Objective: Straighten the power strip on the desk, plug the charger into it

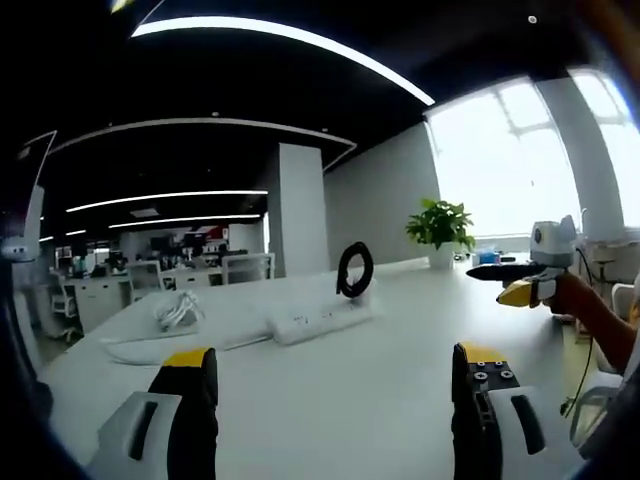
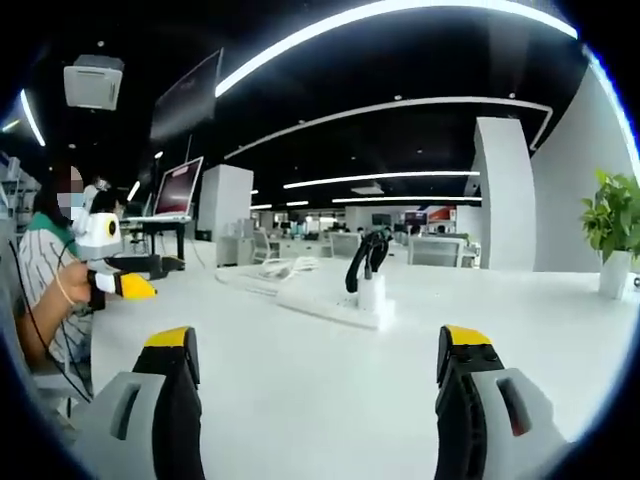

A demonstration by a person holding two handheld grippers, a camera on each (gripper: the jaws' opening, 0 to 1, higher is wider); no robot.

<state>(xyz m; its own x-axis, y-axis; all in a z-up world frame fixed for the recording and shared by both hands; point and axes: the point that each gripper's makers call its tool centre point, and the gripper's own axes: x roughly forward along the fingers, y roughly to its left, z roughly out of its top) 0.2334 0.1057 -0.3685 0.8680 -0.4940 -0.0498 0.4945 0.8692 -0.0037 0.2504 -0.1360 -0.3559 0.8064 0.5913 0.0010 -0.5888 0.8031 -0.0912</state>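
A white power strip (image 1: 318,321) lies at a slant in the middle of the white desk (image 1: 400,400); its white cord (image 1: 178,311) is bundled off its far end. The charger, a small white block (image 2: 372,293) with a black coiled cable (image 2: 366,257), stands at one end of the power strip (image 2: 325,299); I cannot tell if it is plugged in. My left gripper (image 1: 335,362) is open and well short of the strip. My right gripper (image 2: 320,350) is open too, empty and short of the strip. The black cable loop (image 1: 355,269) also stands out in the left gripper view.
A potted plant (image 1: 440,226) stands at the desk's far edge by the window. A person's hand holds the right gripper (image 1: 520,284) out over the desk. The left gripper (image 2: 118,282) is at the desk's edge. A monitor (image 2: 176,189) stands behind.
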